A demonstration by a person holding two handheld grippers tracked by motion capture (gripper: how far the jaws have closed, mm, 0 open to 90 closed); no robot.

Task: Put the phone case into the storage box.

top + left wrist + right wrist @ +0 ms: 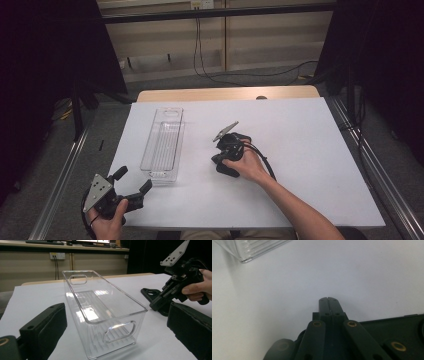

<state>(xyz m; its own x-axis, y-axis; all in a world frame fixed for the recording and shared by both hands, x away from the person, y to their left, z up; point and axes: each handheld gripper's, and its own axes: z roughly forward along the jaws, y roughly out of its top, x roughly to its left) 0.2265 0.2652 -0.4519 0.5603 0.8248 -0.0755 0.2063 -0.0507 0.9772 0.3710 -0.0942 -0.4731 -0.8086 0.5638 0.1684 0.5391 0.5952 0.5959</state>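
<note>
On the white table [300,150], the left claw [131,181] gapes open at lower left, just short of the clear plastic bin [163,142] left of centre. The bin looks light, stiff, slippery and crackable, best pinched over its near end wall above the handle cutout [119,331]. The right claw [220,164], at centre, is closed and empty.

Lab: black curtains [45,50], aluminium rails [60,180], cables [210,70].

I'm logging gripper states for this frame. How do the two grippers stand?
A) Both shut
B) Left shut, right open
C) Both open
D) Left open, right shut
D: the left gripper has its jaws spread wide toward the clear bin, while the right gripper has its jaws pressed together over the white table cover.
</note>
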